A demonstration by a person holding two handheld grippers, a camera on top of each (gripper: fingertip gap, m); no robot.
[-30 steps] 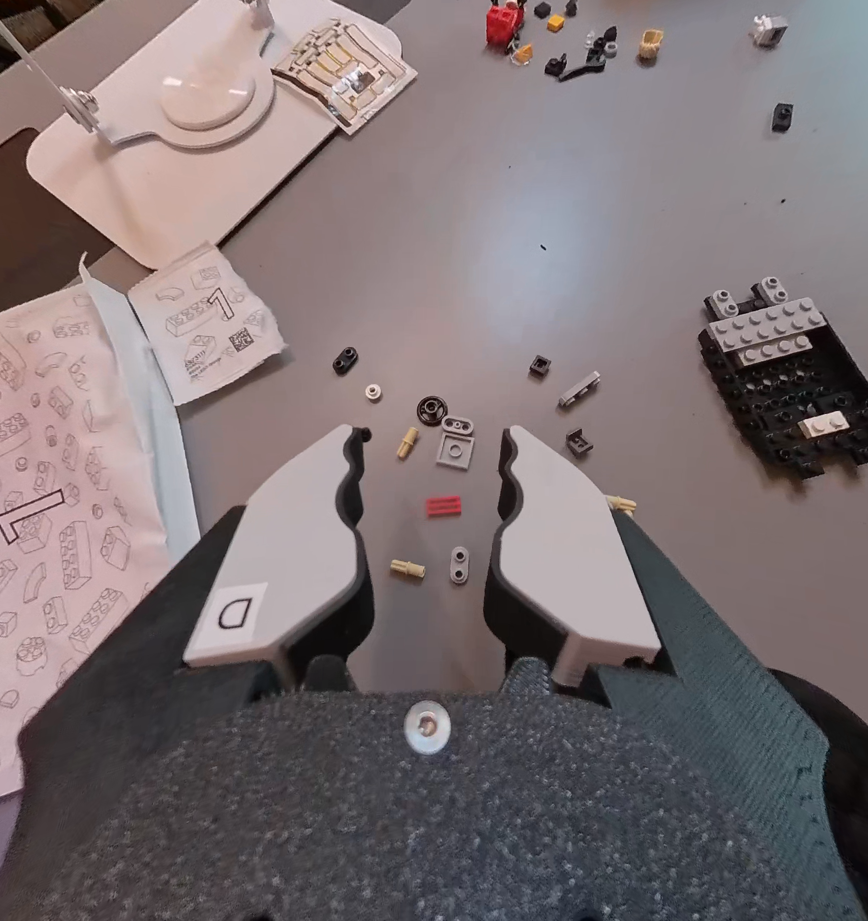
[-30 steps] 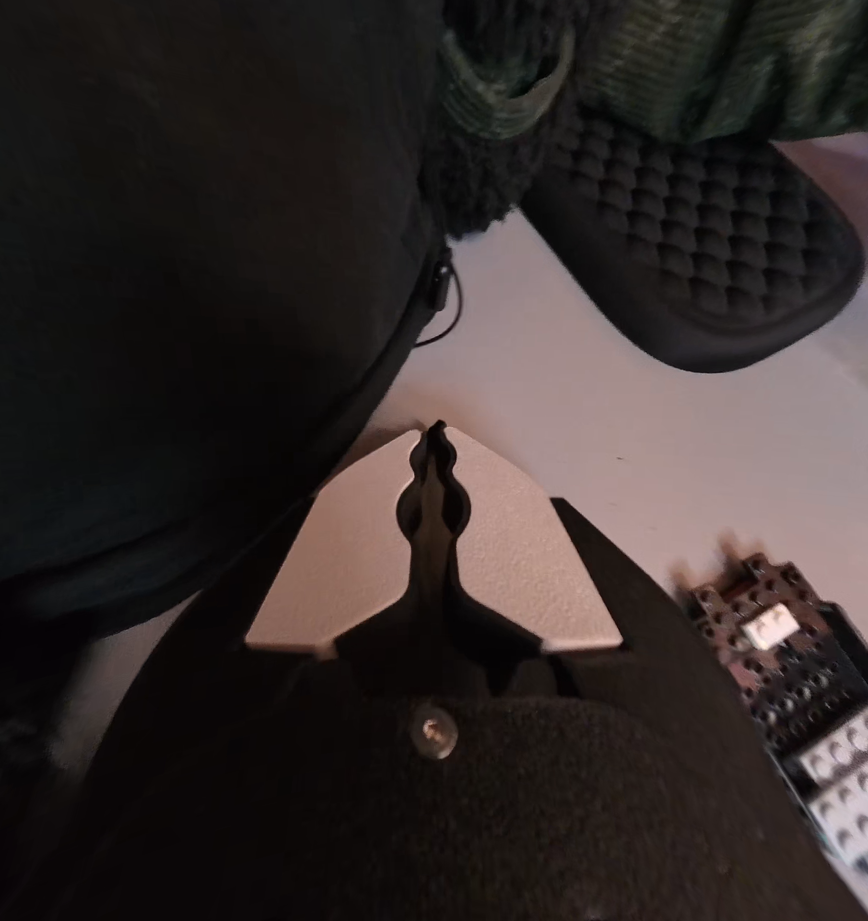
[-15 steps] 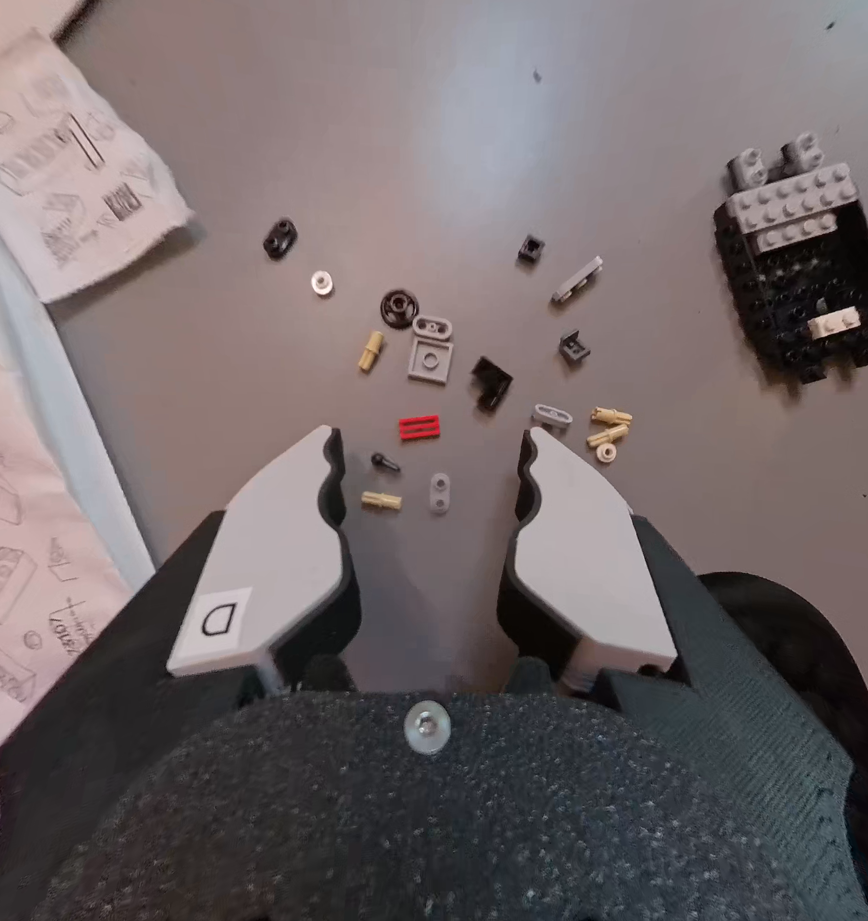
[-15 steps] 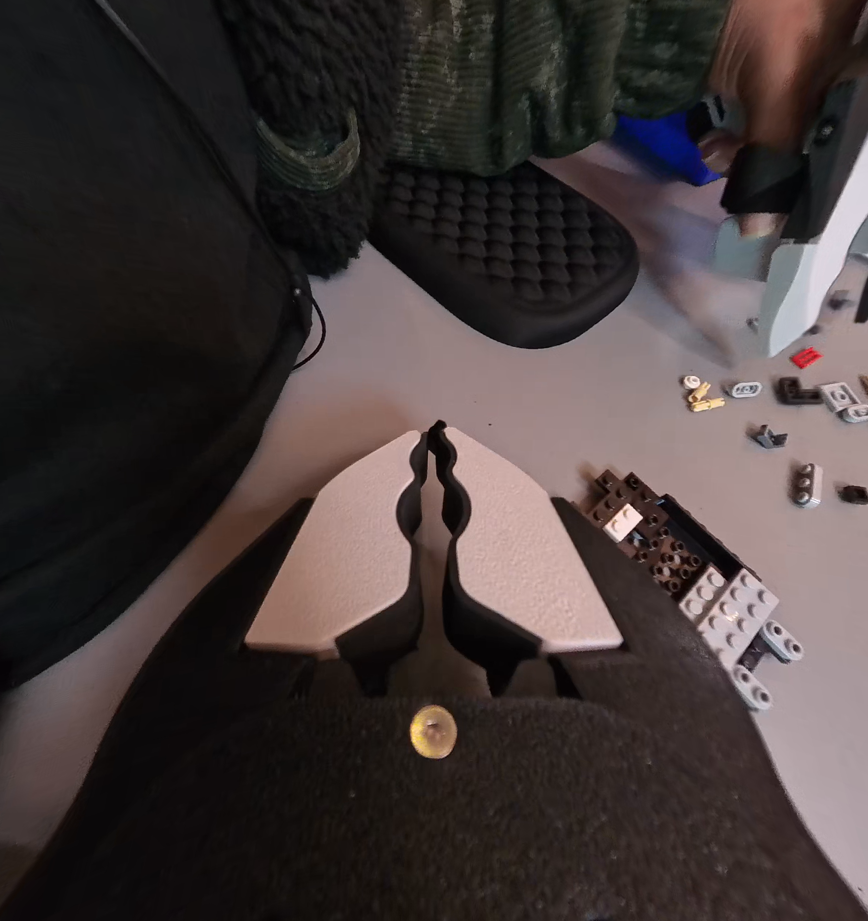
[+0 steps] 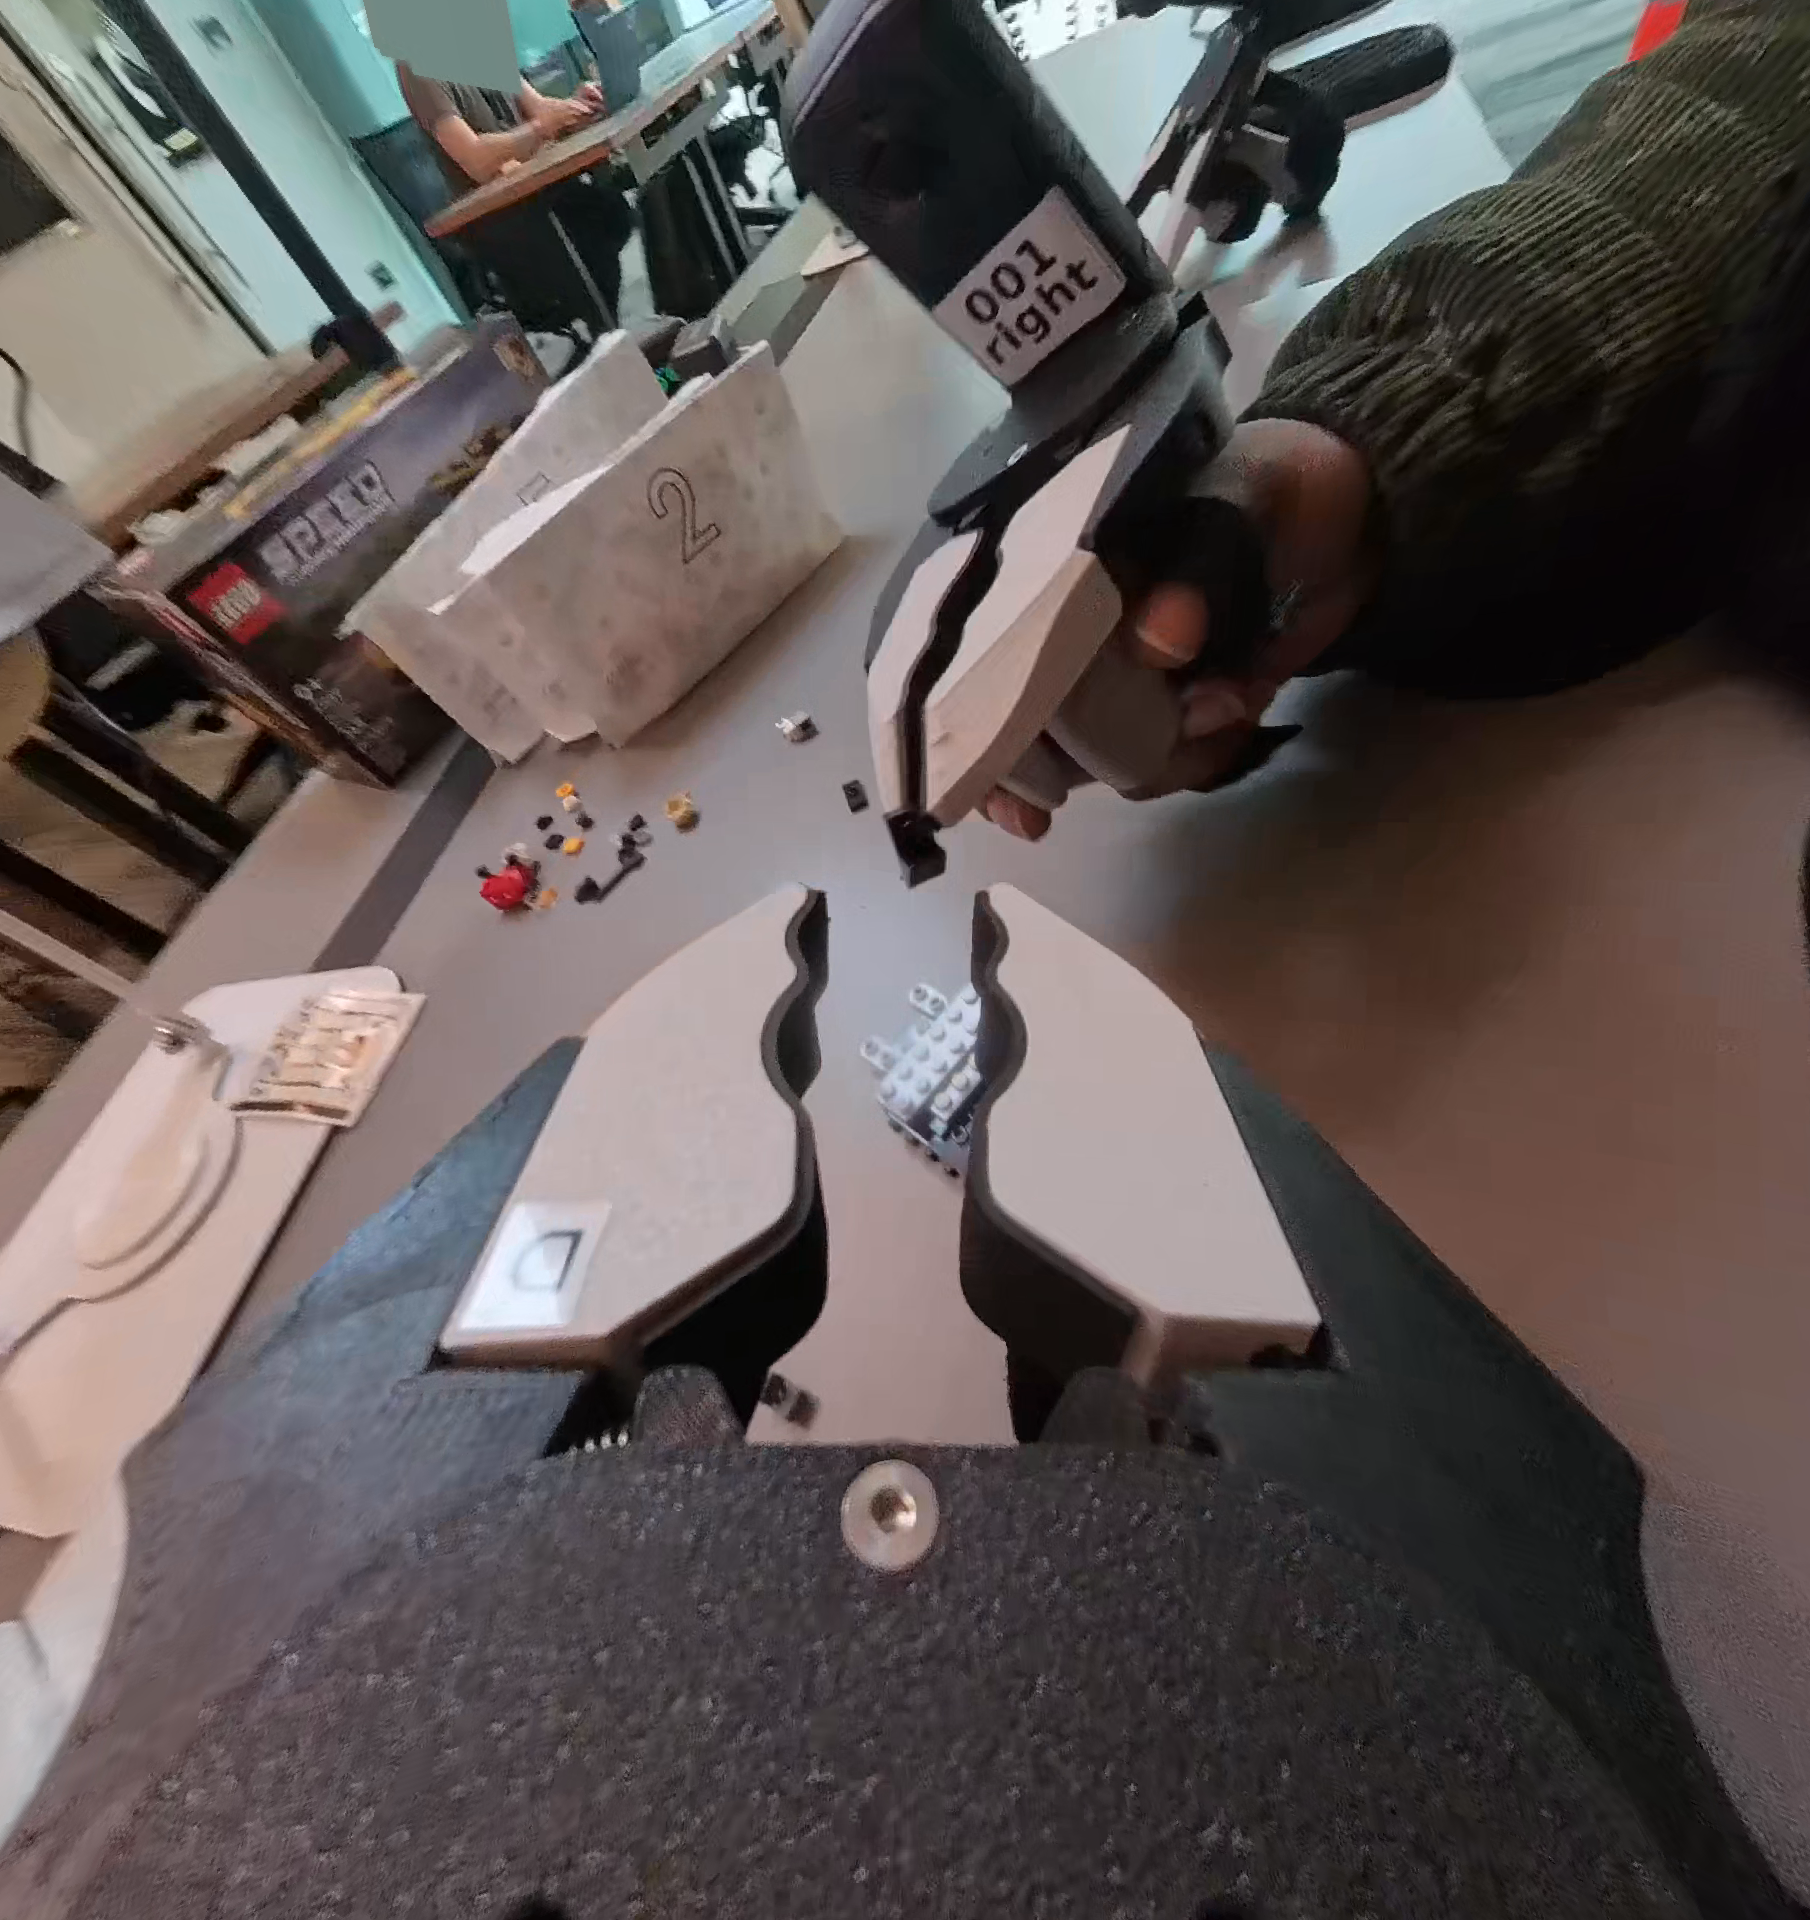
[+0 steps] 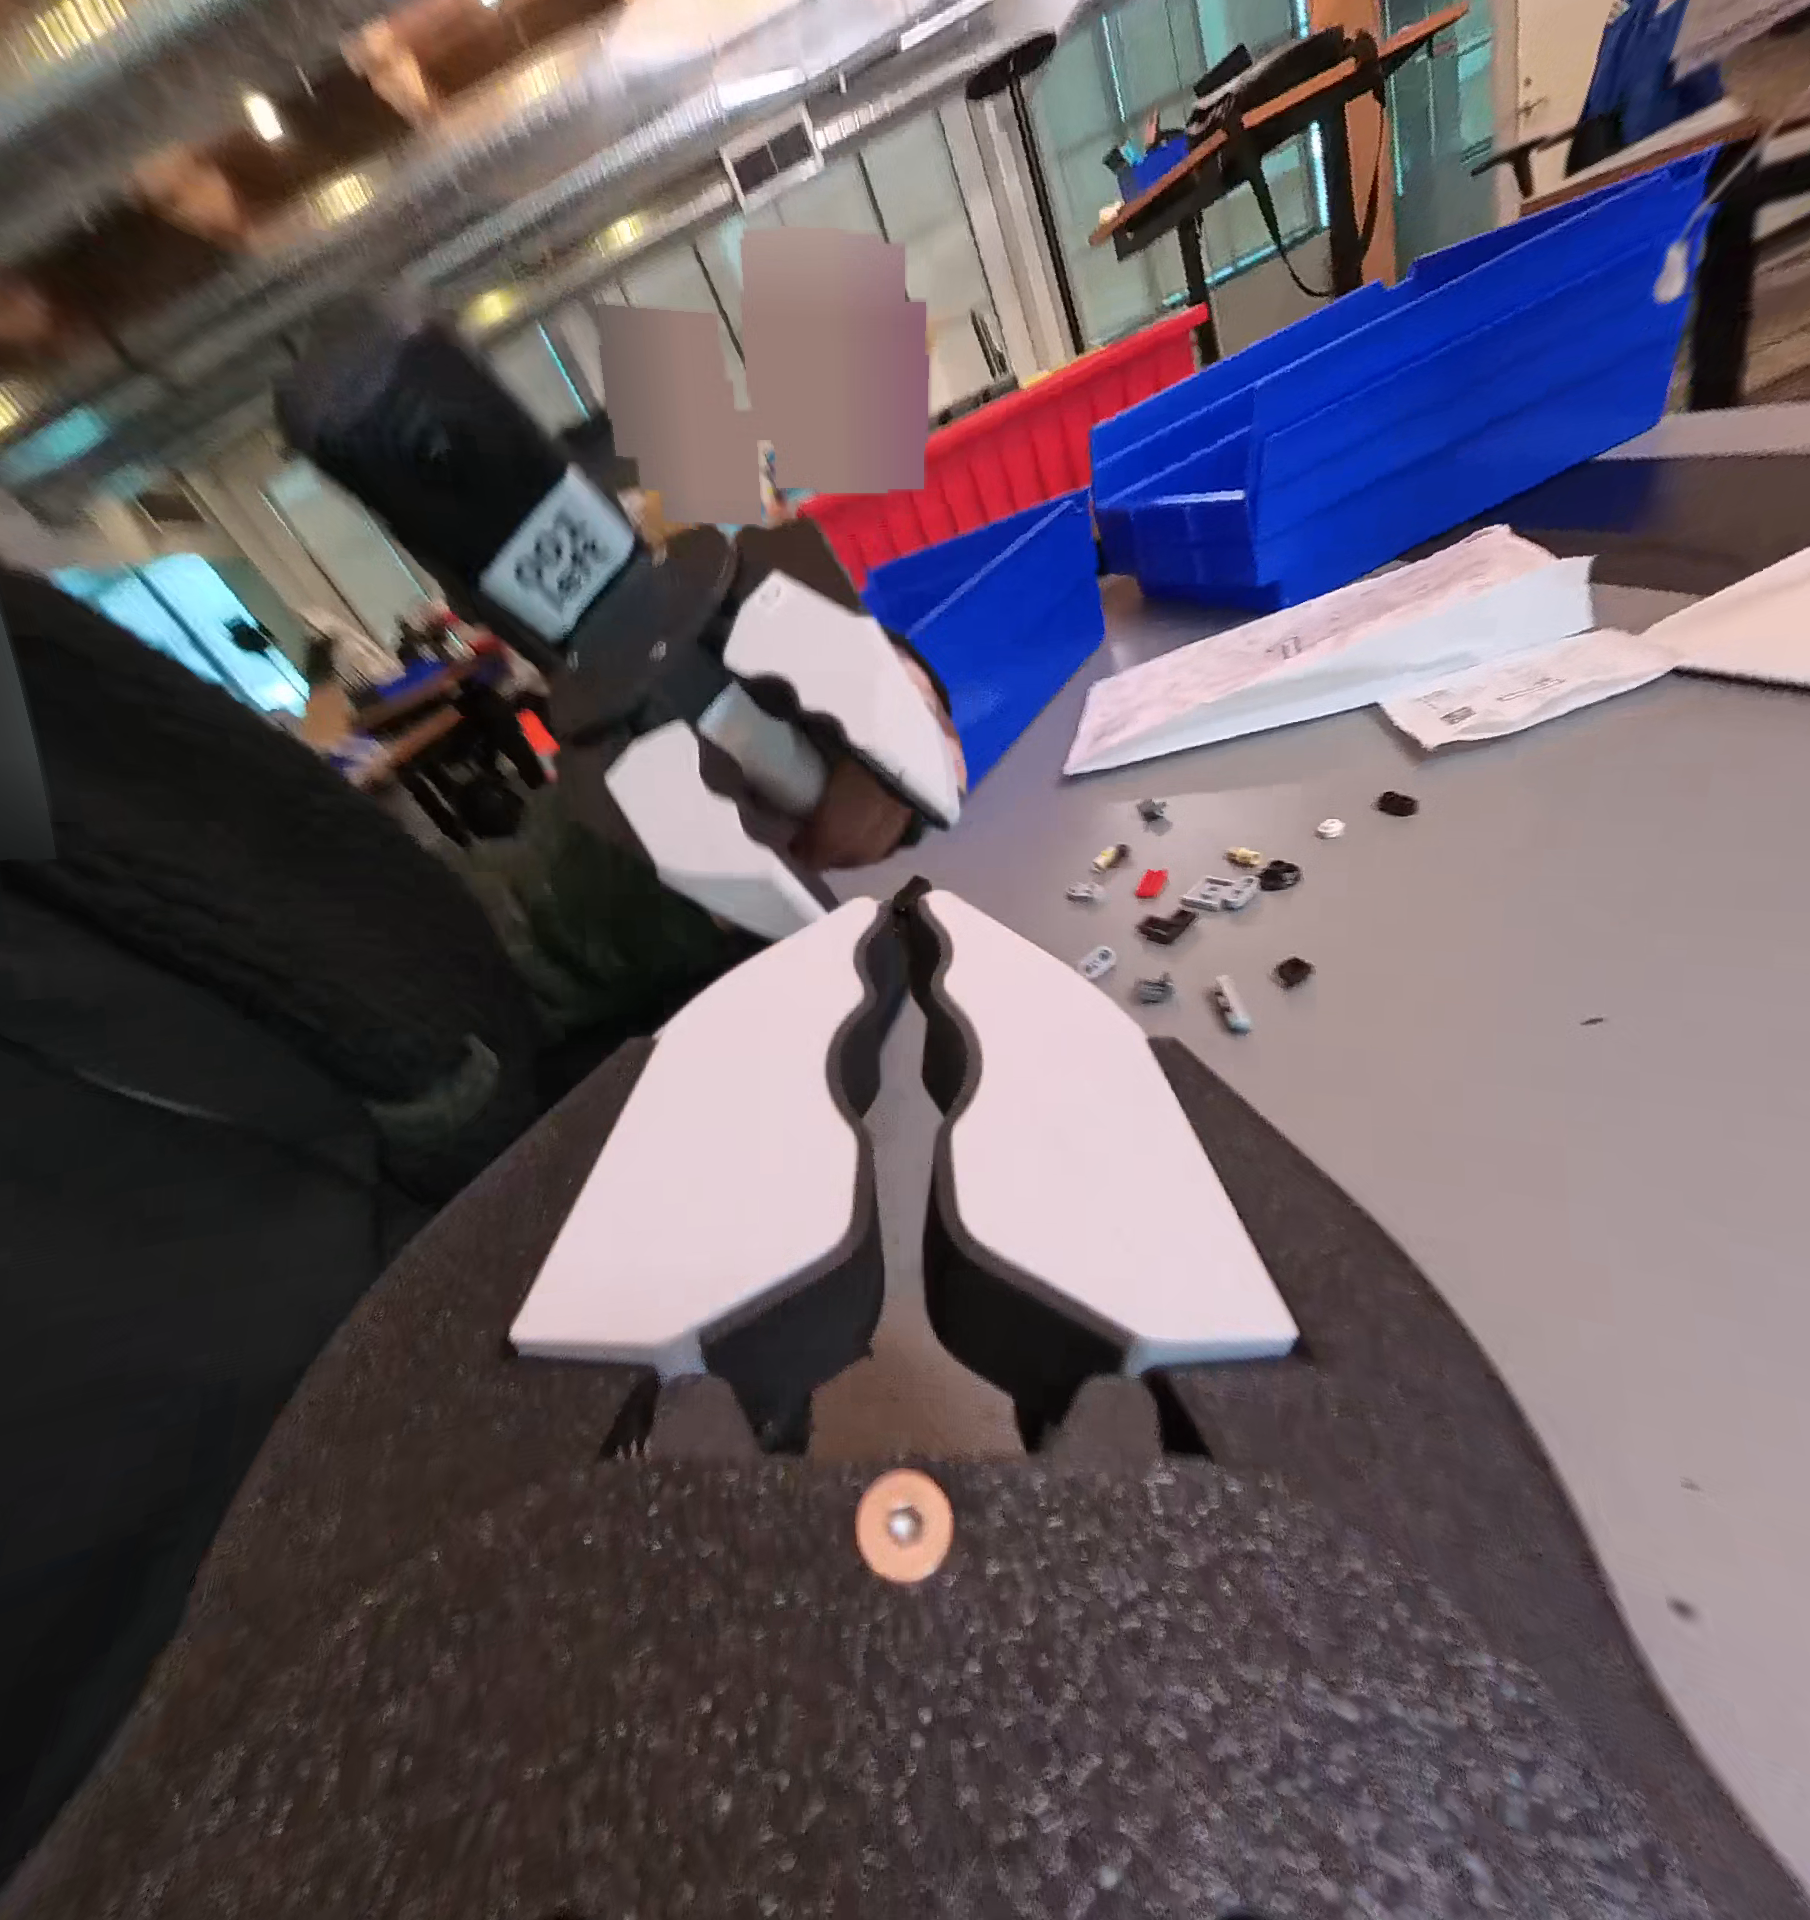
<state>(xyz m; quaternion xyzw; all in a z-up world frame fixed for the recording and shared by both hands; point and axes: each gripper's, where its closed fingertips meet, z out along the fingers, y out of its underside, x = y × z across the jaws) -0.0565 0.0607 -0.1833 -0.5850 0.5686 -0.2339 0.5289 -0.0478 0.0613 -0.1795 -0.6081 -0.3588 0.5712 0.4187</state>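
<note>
In the left wrist view my left gripper is open with a moderate gap and holds nothing. A grey and black brick assembly lies on the grey table below the gap, close to the right finger; the left finger stands clear of it. My right gripper hangs just beyond my left fingertips, shut on a small black brick piece. In the right wrist view the right gripper is shut with that black piece poking out at its tips. The left gripper faces it, open.
Loose small pieces and a red one lie at the far left. Numbered paper bags and a box stand behind. A white stand base is at left. Blue bins, paper sheets and scattered pieces show at right. The grippers are tip to tip, or close to it.
Both grippers rose from looking down at the table and now face each other. My left jaws opened wider, then narrowed. The right stayed shut on the black piece.
</note>
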